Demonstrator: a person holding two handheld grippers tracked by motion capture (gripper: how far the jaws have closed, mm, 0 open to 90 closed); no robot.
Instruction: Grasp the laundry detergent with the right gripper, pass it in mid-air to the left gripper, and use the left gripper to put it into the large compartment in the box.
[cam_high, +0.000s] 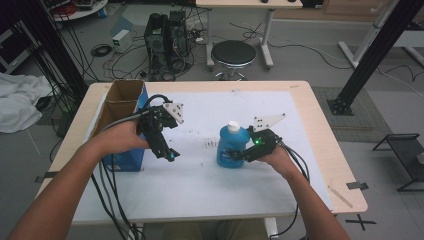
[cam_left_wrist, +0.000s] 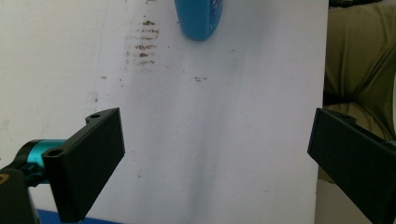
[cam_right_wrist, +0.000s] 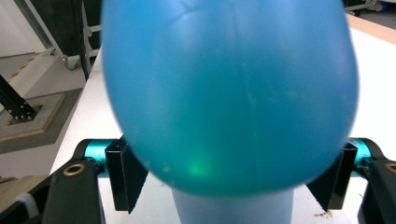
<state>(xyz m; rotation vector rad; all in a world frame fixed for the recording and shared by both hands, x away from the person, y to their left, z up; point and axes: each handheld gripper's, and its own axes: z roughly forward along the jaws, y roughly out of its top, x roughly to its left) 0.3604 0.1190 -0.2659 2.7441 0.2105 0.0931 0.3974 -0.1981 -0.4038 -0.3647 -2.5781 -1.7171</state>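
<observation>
The blue plastic bottle with a white cap (cam_high: 231, 145) stands upright on the white sheet (cam_high: 210, 185) covering the wooden table (cam_high: 325, 145), right of centre. Its rounded body sits between the jaws of the right gripper (cam_high: 239, 155), one jaw at each flank; whether they press it I cannot tell. The left gripper (cam_high: 169, 152), beside the blue cardboard box (cam_high: 125, 160), has its jaws spread wide and empty, well apart from the bottle.

No readable text; blue bottle (cam_high: 231, 145) label print too blurred, brown smudges on table (cam_high: 320, 150) sheet illegible.
</observation>
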